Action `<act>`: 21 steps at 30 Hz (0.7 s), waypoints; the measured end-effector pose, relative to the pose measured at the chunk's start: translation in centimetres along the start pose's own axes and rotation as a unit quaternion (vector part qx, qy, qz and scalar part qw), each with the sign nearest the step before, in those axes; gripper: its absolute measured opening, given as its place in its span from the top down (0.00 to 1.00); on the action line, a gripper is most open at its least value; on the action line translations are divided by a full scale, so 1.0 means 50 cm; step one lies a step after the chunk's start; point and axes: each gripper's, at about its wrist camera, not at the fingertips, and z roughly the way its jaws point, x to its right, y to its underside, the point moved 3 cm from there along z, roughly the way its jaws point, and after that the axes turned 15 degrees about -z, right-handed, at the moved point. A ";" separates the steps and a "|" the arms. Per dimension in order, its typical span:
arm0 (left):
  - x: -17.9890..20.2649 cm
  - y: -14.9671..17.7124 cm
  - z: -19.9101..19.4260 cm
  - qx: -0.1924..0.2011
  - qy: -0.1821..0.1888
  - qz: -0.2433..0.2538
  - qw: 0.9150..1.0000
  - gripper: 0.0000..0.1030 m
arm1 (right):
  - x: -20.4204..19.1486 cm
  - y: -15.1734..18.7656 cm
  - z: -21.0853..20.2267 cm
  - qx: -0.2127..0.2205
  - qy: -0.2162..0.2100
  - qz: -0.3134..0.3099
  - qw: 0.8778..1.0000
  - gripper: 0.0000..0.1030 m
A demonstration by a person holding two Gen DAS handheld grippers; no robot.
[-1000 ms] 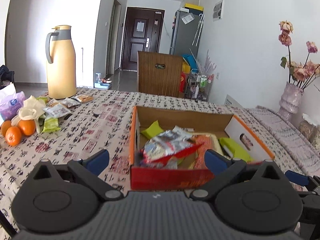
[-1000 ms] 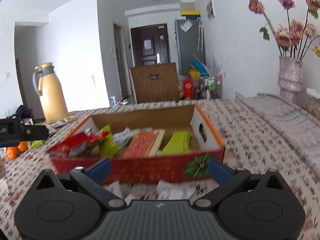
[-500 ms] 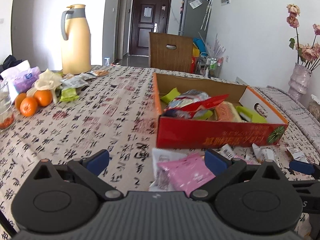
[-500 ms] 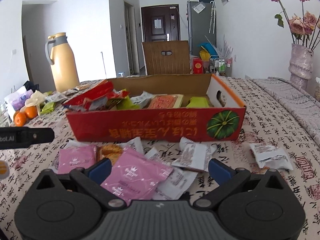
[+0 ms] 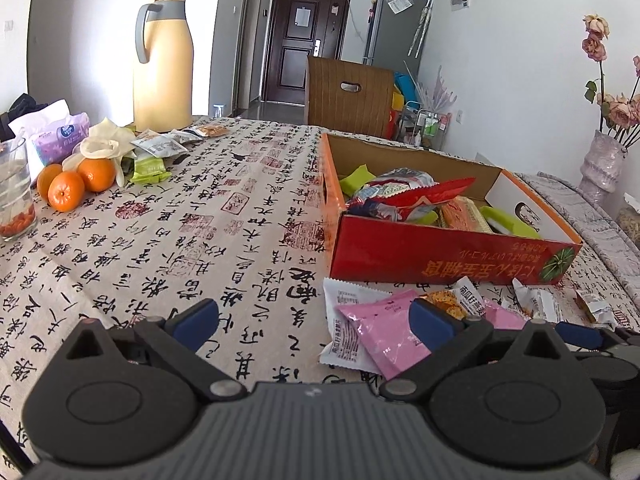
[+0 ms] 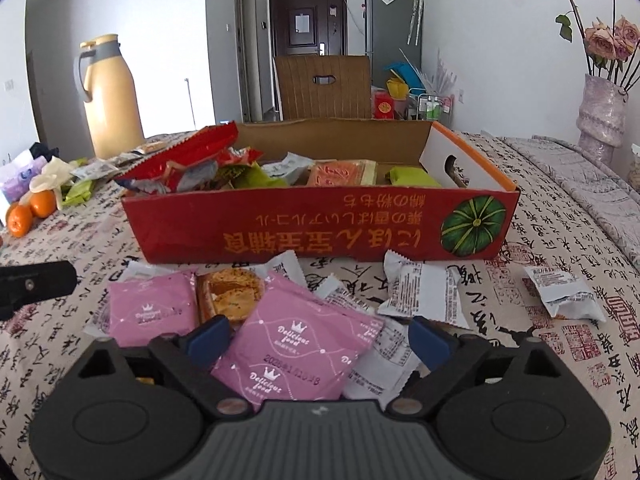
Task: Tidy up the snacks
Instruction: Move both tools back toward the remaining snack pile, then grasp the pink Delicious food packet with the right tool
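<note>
Both grippers hang low over the table, jaws wide, gripping nothing. Right gripper [image 6: 318, 338] frames a flat pink foil snack packet [image 6: 296, 348], long axis tilted toward the red cardboard box [image 6: 320, 236]; left gripper [image 5: 314, 322] sits beside it.

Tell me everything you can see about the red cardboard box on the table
The red cardboard box is a shallow open tray of corrugated card, brown inside, with orange rims. Its red front wall carries yellow lettering printed upside down and a green pumpkin picture near the right corner. The white right end wall has an oval handle cutout. It sits flat on the calligraphy tablecloth, partly filled with snack packets, a red foil bag sticking up over its left end. Loose packets lie against its front base.
</note>
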 end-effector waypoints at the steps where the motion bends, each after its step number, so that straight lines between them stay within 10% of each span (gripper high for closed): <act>1: 0.000 0.001 0.000 -0.001 0.001 0.000 1.000 0.00 | -0.002 0.001 0.002 -0.003 0.002 -0.003 1.000 0.07; 21: 0.014 0.017 -0.006 -0.013 0.001 0.000 1.000 0.00 | 0.002 0.037 -0.024 -0.004 -0.004 -0.013 1.000 0.41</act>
